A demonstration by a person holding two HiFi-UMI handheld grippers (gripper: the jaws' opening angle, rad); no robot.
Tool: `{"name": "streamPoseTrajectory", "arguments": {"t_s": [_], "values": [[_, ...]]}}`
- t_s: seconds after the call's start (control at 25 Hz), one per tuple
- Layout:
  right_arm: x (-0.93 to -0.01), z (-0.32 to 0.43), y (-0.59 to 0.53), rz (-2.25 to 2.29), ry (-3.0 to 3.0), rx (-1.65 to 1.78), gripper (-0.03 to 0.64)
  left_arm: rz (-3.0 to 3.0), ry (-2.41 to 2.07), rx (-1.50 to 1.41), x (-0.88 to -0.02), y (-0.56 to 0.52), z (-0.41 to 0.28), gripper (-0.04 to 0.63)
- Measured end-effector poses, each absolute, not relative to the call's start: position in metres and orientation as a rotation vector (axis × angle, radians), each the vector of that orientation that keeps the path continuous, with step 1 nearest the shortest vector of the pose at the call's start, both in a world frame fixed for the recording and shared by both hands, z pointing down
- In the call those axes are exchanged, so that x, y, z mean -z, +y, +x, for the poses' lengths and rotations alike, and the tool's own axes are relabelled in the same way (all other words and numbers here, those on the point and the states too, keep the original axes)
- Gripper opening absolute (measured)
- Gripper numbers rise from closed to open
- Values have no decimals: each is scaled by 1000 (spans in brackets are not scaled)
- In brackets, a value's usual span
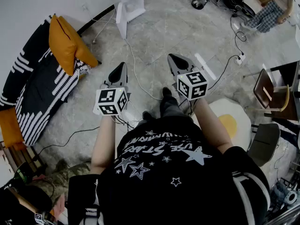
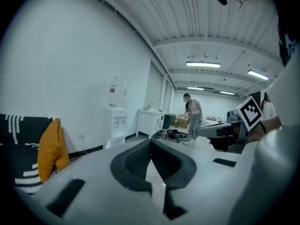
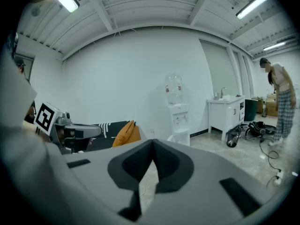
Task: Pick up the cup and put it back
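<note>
Cup shows in none of our views, so we cannot tell where it is. We hold both tongs out over the grey floor (image 1: 159, 27), side by side and apart, tipped slightly downward. The left gripper (image 1: 120, 65) has its jaws pressed together with nothing between them; the right gripper (image 1: 173, 57) is closed the same way, empty. An orange cushion (image 1: 65, 41) leans on a striped sofa (image 1: 33, 93) along the floor's left edge, and a water dispenser (image 1: 129, 3) stands at the far wall.
</note>
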State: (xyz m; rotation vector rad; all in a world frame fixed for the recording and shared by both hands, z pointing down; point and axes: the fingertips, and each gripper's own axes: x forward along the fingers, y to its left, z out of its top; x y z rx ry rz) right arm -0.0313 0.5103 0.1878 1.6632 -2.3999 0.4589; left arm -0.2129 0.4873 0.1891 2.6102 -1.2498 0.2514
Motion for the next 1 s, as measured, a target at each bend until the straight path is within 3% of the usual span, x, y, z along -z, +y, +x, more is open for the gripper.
{"name": "streamPoseTrajectory", "arguments": {"t_s": [0.52,0.84,0.92,1.0], "values": [[-197,-50,514,1634,-2385,-462,5,2592,-1218,-302,-208,506,-238,9],[-197,-16,504,1728,-2350,-464,8,2576,-1207,-330,-219,494,-232,9],[-203,-5,494,1733,-2354,-502,77,2564,-1216,-330,-221,486,-227,9],[-212,6,478,1735,-2362,-533,105,2554,-1224,-345,-226,476,-221,9]]}}
